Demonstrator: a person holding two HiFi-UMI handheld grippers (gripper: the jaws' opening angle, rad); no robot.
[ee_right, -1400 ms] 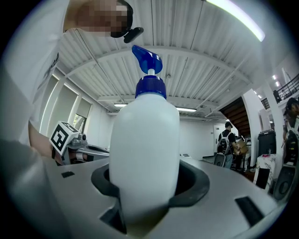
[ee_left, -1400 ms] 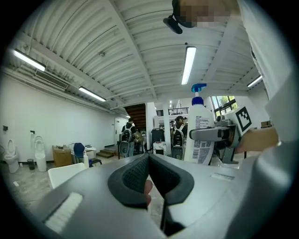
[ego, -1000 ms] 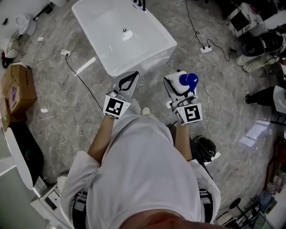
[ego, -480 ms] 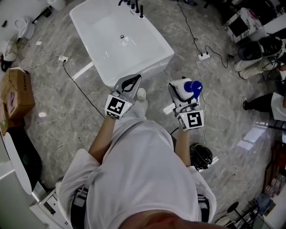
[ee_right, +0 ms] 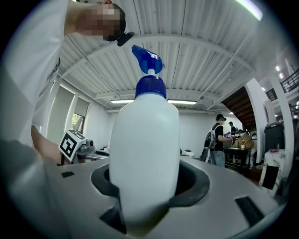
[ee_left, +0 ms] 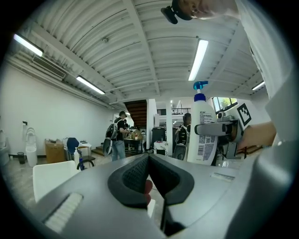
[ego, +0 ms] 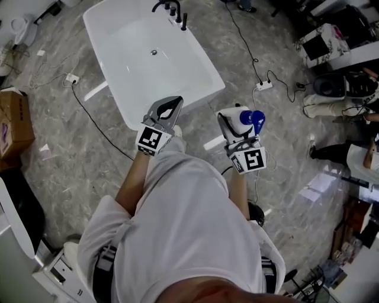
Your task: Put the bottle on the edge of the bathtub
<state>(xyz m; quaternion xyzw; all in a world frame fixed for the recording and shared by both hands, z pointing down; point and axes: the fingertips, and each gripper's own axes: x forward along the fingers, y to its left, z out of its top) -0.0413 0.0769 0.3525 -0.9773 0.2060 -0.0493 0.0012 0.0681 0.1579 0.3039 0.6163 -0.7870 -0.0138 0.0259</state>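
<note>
My right gripper (ego: 236, 123) is shut on a white spray bottle (ee_right: 145, 154) with a blue trigger cap (ego: 251, 118); the bottle stands upright between the jaws. It also shows off to the right in the left gripper view, the bottle (ee_left: 201, 133) held level with my left gripper. My left gripper (ego: 168, 107) is shut with nothing in it, its jaws touching at the tips. The white bathtub (ego: 214, 89) lies on the floor just ahead; the left gripper hovers at its near rim, the right one a little right of its near corner.
A black faucet (ego: 172, 10) stands at the tub's far rim. Cables and a power strip (ego: 262, 86) run over the marble floor to the right. A cardboard box (ego: 13, 121) sits at the left. People (ee_left: 117, 135) stand far off in the hall.
The tub has drawn nearer to both grippers as the person steps forward. The bottle stays clamped in the right gripper; the left stays shut.
</note>
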